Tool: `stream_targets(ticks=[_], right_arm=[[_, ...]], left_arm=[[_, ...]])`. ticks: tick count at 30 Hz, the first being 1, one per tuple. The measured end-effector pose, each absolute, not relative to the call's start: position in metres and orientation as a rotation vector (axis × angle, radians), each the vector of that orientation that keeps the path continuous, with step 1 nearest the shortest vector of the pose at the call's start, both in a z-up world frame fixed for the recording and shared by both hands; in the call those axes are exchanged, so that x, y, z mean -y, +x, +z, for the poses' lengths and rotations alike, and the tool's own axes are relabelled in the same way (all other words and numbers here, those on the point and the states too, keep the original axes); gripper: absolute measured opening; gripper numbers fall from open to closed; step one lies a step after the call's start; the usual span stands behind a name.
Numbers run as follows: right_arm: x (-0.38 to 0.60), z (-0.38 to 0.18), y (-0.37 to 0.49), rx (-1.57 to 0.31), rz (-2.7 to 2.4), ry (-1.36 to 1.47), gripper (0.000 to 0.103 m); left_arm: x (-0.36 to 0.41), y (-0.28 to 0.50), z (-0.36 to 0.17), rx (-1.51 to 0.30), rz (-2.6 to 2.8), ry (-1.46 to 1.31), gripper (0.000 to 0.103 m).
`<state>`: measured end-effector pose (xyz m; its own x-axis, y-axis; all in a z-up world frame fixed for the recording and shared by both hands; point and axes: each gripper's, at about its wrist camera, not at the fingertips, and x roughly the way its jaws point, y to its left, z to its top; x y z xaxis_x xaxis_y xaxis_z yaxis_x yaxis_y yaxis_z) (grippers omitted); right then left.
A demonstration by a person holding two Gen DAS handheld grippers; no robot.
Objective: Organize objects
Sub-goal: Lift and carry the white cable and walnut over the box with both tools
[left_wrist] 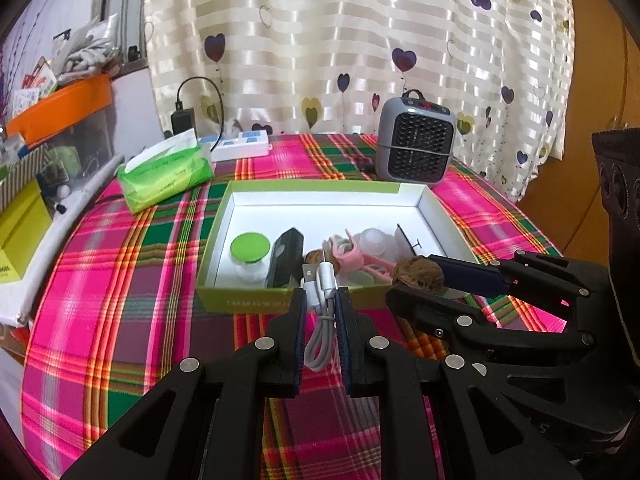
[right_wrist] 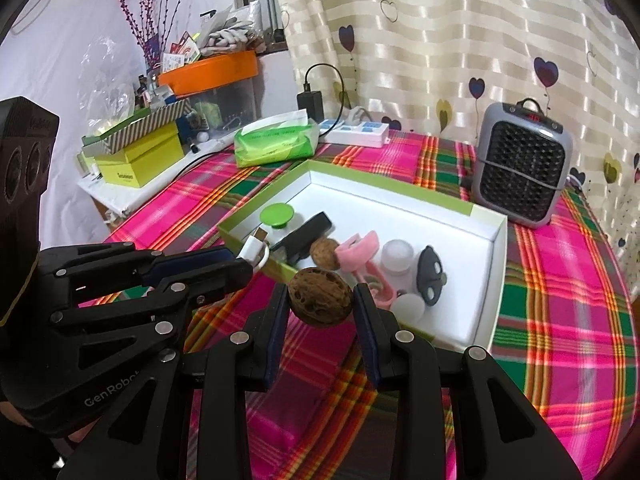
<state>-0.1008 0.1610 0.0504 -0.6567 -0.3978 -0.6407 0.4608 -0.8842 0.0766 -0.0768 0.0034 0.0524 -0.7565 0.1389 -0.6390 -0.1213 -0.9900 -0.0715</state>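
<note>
Above the plaid-clothed surface (left_wrist: 132,300), the left claw (left_wrist: 321,304) pinches a looped white cable (left_wrist: 320,320); the right claw (right_wrist: 320,308) clamps a wrinkled round walnut (right_wrist: 321,296) beside the green-rimmed cardboard box (right_wrist: 490,280).

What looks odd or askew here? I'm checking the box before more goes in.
Nothing is spilled or damaged. The box contents lie jumbled together at its near end, unsorted. The left gripper holds a cable, the right gripper a walnut, neither boxed yet.
</note>
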Motion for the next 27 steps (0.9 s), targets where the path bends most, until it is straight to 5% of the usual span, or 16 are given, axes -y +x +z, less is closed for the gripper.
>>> stream_targets(ticks=[27], right_arm=[[-0.173,0.058,-0.145,-0.168,-2.555,0.925,0.034]], left_arm=[[-0.016,-0.129,0.057,0.013,2.828,-0.999,0.012]])
